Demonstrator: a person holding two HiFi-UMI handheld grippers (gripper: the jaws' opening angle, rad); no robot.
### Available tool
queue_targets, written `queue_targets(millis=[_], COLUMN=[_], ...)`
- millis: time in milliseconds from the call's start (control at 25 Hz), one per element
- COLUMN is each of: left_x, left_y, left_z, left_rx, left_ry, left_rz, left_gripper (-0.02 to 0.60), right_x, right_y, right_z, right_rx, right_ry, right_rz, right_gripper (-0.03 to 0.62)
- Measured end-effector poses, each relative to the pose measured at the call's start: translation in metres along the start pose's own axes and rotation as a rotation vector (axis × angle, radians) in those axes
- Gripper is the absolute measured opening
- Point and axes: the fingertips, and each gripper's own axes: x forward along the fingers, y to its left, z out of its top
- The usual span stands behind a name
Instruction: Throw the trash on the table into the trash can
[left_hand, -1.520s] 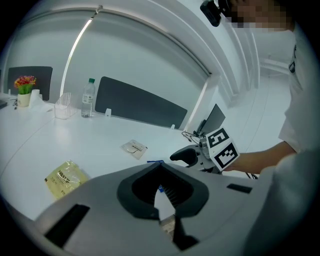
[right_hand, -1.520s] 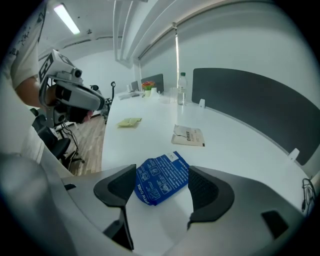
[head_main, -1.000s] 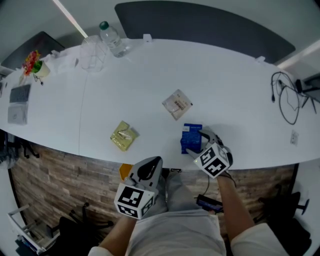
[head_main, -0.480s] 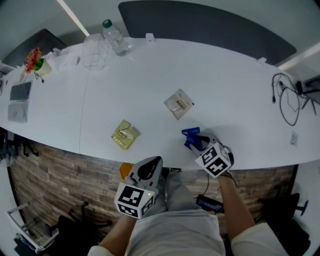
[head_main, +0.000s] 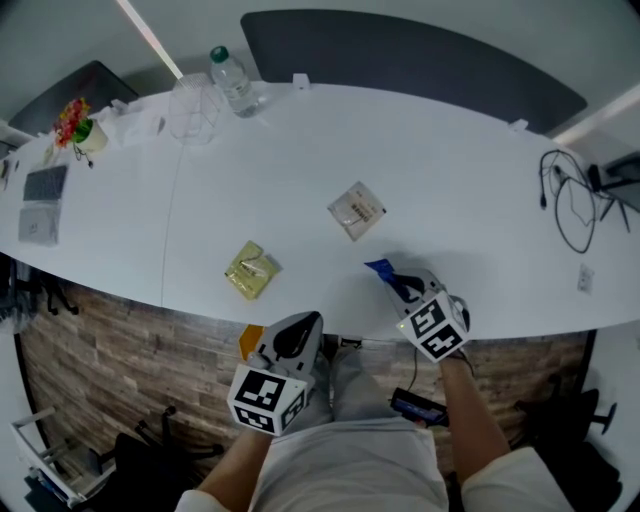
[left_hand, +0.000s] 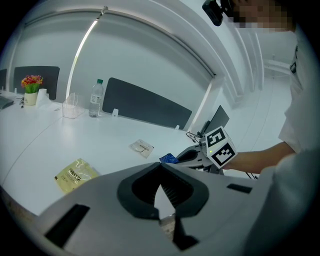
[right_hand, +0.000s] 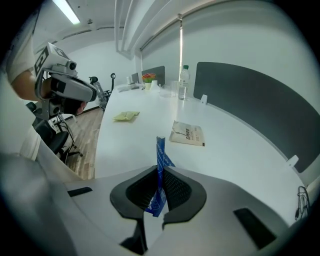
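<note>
The blue wrapper (right_hand: 159, 156) is pinched edge-on between the jaws of the right gripper (head_main: 395, 283), just above the near edge of the surface (head_main: 480, 190). So the first piece is picked up, but nothing is thrown away yet, and no trash can shows in any view. The yellow packet (head_main: 250, 270) and the pale packet (head_main: 356, 209) lie untouched further left. The left gripper (left_hand: 161, 186) waits before the near edge, jaws together and empty. A second ago the wrapper lay flat between wide jaws; they have just been closing on it.
</note>
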Motion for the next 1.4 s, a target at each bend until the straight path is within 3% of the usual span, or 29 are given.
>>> queue_targets(millis=[520,760,1040,1400], left_x=[-0.015,-0.028,-0.063,-0.135], left_y=[-0.008,-0.011,-0.005,0.02], left_z=[0.016,0.013,0.008,0.0], left_rx=[0.029,-0.009,-0.033,-0.095], left_ry=[-0.046,-0.085,-0.163,-0.255], left_rz=[0.027,0.074,0.195,0.357], left_gripper=[0.002,0.002,0.002,0.002], right_x=[-0.048,-0.059,-0.056,-0.057], right_y=[0.016,0.028,0.052,0.113], right_z=[0.021,0.032,0.051,0.099], right_rx=[0.119,0.082,0.049,-0.082], right_ry=[-0.161,-0.215,-0.272,-0.301], right_rz=[0.045,0.072,0.194,0.344], right_gripper=[0.046,0.046,0.046,0.046])
